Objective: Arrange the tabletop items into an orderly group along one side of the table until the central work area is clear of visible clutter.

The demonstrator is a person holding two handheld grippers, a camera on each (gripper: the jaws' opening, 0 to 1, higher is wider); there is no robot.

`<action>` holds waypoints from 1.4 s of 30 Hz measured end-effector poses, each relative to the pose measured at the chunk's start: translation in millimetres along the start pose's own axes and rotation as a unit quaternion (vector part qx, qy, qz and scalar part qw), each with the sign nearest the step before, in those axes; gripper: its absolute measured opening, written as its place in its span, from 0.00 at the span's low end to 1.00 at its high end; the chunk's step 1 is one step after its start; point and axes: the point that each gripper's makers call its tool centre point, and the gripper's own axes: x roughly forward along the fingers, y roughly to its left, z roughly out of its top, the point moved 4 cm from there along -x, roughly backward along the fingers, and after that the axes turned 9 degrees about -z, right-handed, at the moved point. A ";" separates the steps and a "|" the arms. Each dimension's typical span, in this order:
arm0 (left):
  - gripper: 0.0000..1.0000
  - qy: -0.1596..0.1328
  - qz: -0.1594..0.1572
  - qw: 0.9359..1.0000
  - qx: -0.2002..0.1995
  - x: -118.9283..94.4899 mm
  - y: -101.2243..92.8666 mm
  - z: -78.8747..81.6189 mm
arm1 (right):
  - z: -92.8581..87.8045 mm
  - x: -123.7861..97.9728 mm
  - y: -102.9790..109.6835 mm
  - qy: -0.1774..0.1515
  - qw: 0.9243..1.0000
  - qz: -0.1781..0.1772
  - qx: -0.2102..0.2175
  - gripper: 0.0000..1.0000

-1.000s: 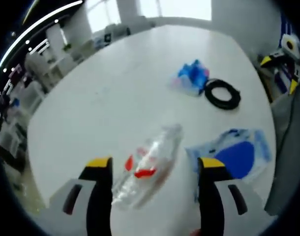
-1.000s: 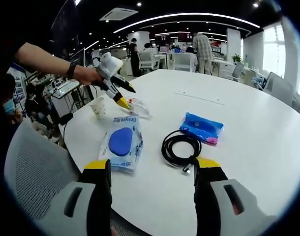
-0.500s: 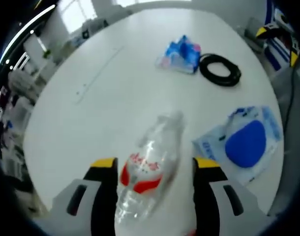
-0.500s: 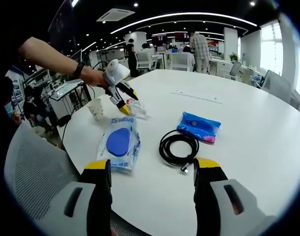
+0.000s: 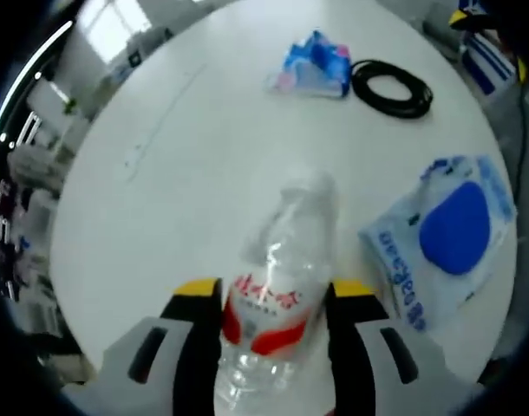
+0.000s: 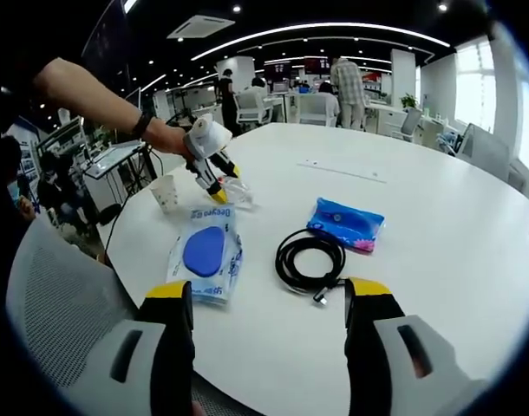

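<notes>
A clear plastic bottle (image 5: 271, 303) with a red label lies on the white round table (image 5: 178, 173), and my left gripper (image 5: 275, 290) has its yellow-tipped jaws pressed against both sides of it. In the right gripper view the left gripper (image 6: 211, 178), held by a person's hand, sits over that bottle (image 6: 236, 193) at the table's left edge. My right gripper (image 6: 269, 293) stands open above the near table edge, with nothing between its jaws. Ahead of it lie a blue-and-white wipes pack (image 6: 204, 256), a black cable coil (image 6: 310, 260) and a blue tissue packet (image 6: 347, 224).
A paper cup (image 6: 167, 192) stands at the table edge beside the bottle. A grey mesh chair back (image 6: 65, 295) is close at the lower left. The far half of the table (image 6: 438, 199) is bare. Office desks, chairs and standing people fill the background.
The left gripper came down over the bottle and its jaws narrowed until they touch the bottle's sides. The right gripper stayed open and barely shifted.
</notes>
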 end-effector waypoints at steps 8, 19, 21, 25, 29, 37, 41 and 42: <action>0.40 0.001 -0.004 0.999 -0.048 -1.4 -6.2 -4.1 | 0.1 -0.3 -0.8 0.000 1.000 -0.001 0.004 0.71; 0.37 -0.026 0.008 0.993 -0.113 -8.8 -9.5 -9.5 | 0.4 -0.4 -1.2 -0.001 1.000 -0.001 0.005 0.71; 0.37 -0.030 0.007 0.992 -0.125 -10.6 -9.3 -11.0 | 0.4 -0.1 -1.1 0.000 1.000 -0.001 0.004 0.71; 0.36 -0.038 0.010 0.989 -0.144 -15.4 -8.0 -14.4 | 0.5 0.1 -1.1 -0.001 1.000 0.000 0.003 0.71; 0.36 -0.049 0.019 0.986 -0.158 -22.3 -2.4 -15.2 | 0.5 0.3 -1.4 -0.001 1.000 0.000 0.003 0.71; 0.36 -0.095 0.042 0.973 -0.207 -40.8 11.6 -20.7 | 0.1 0.3 -1.3 0.000 1.000 0.000 0.002 0.71; 0.36 -0.113 0.055 0.966 -0.225 -50.3 19.6 -25.4 | -0.1 0.6 -0.8 0.000 1.000 0.002 0.001 0.71; 0.36 -0.117 0.062 0.965 -0.228 -53.4 22.1 -26.9 | -0.1 0.7 -0.5 0.001 1.000 0.002 0.000 0.71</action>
